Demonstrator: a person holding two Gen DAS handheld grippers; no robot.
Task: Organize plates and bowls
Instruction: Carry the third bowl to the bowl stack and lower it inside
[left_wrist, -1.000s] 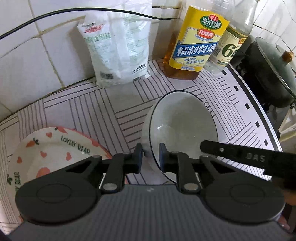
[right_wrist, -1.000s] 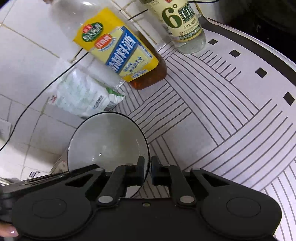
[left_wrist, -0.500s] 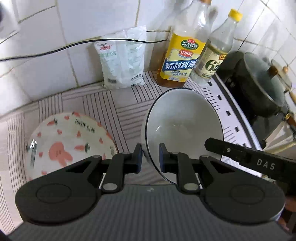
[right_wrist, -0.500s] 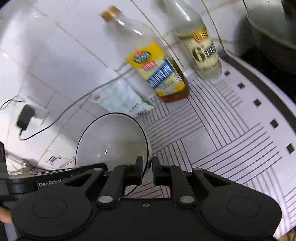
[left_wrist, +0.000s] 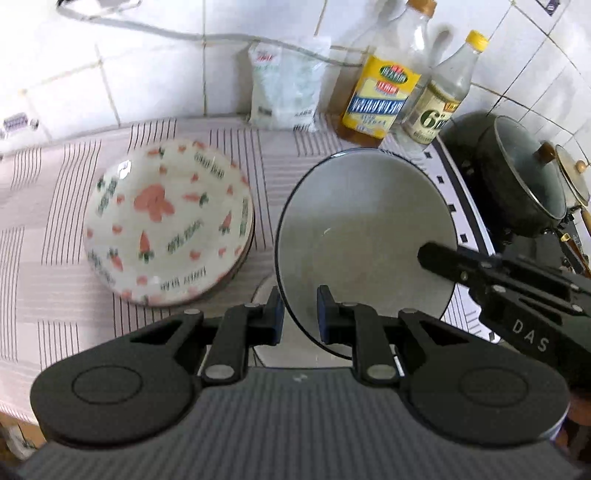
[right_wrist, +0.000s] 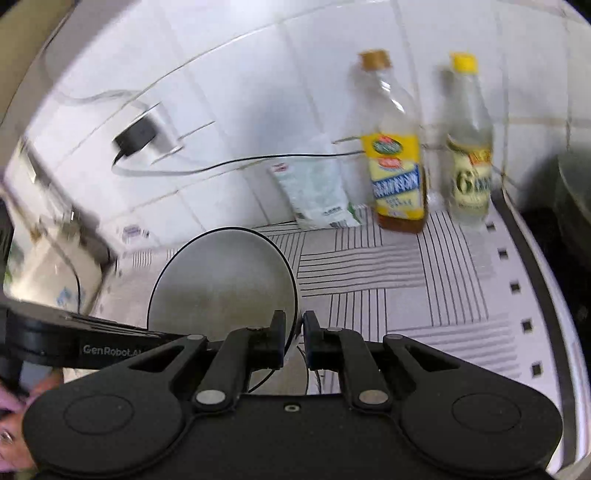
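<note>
**Two grippers lifting one bowl by its rim**

Both grippers are clamping the rim of the white bowl (left_wrist: 364, 236): the left gripper (left_wrist: 299, 314) is pinching it at the bowl's 7 o'clock, the right gripper (right_wrist: 299, 334) at its 4 o'clock edge. Compared with one second ago, the bowl is hanging higher above the striped counter mat (left_wrist: 55, 288), the right wrist view is sitting more level, and more wall tile is showing.

The bowl is holding nothing. The carrot-print plate (left_wrist: 168, 221) is lying on the mat at 9 o'clock from the bowl, its face bare. The yellow-label bottle (left_wrist: 380, 92) is carrying amber liquid low in its base; the vinegar bottle (left_wrist: 441, 96) beside it is holding clear liquid. A lidded pot (left_wrist: 517, 177) is standing at 2 o'clock.

Motion blur is smearing the bottle labels. What is lying under the plate is hard to make out. The salt bag (left_wrist: 286, 86) print is unreadable.
</note>
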